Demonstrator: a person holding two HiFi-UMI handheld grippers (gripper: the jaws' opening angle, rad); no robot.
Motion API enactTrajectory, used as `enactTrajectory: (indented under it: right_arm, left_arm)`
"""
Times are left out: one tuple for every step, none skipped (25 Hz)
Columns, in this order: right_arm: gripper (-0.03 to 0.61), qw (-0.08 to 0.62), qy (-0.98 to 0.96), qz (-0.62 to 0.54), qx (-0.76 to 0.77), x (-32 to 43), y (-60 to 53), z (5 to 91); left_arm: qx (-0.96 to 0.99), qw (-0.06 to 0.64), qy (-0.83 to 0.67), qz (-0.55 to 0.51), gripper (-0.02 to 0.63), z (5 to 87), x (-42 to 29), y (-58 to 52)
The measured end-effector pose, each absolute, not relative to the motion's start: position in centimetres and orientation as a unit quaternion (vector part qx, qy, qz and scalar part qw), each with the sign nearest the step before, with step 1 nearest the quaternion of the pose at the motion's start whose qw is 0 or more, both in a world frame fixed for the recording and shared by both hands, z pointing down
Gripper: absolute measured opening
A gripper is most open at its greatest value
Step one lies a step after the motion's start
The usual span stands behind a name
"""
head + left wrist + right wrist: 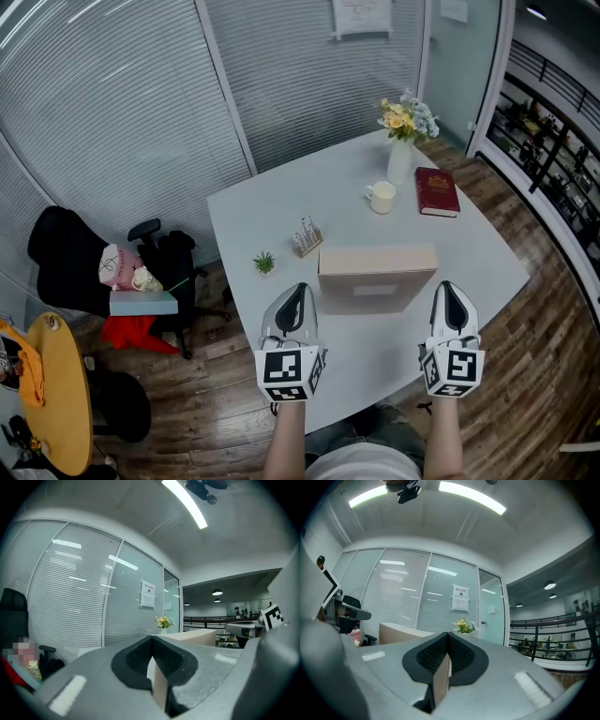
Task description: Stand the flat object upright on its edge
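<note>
**Gripper pose.** Both forearms enter the head view from the lower edge and run forward, roughly parallel. The left gripper (300,291) and the right gripper (447,289) sit level with each other, marker cubes toward the person and jaws pointing away across the white table (272,211). Both gripper views take in the ceiling lights, so both grippers are pitched upward.

**Task object.** The flat box (377,277), beige cardboard, is between the two grippers near the table's front edge. Its long narrow edge face is turned up and its broad labelled face is turned toward the person, so it is upright.

**Jaw state.** In the left gripper view, the jaws are closed onto a thin beige panel, and the box's top edge runs off to the right behind them. In the right gripper view, the jaws are likewise closed onto a thin beige panel, with the box's top edge running off to the left. Each gripper thus grips one end of the box.

**Limits of view.**
- The head view does not show the contact points, because the gripper bodies cover the box's lower corners.
- The box's bottom edge is hidden, so it cannot be told whether it rests on the table.
- The label on the broad face is too small to read.
- Beyond the box, a mug (382,197), a red book (437,190) and a vase of flowers (403,141) stand well apart from it.
</note>
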State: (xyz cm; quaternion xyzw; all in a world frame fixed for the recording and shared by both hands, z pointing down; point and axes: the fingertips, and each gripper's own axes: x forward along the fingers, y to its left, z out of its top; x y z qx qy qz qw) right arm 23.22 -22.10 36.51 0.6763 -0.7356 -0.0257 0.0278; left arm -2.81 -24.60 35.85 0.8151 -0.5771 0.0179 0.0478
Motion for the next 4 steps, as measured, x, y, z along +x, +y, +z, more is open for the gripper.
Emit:
enactTrajectory:
  right_arm:
    - [0.023, 0.028, -0.736, -0.026, 0.676, 23.23, -22.11, 36.51]
    - [0.023, 0.028, -0.735, -0.025, 0.677, 23.24, -22.12, 36.52]
    - [0.023, 0.028, -0.735, -0.025, 0.677, 23.26, -22.15, 36.53]
    - [0.023, 0.029, -0.735, -0.025, 0.677, 23.27, -22.18, 36.54]
  left_arm:
    - [0.815, 0.047, -0.577, 0.018, 0.003, 35.83, -2.81, -24.6]
    - [0.815, 0.047, -0.577, 0.018, 0.003, 35.8, -2.82, -24.61]
    - [0.815, 0.047, -0.578, 0.018, 0.003, 35.76, -2.82, -24.63]
    - [0.815, 0.046, -0.578, 0.017, 0.003, 35.73, -2.83, -24.66]
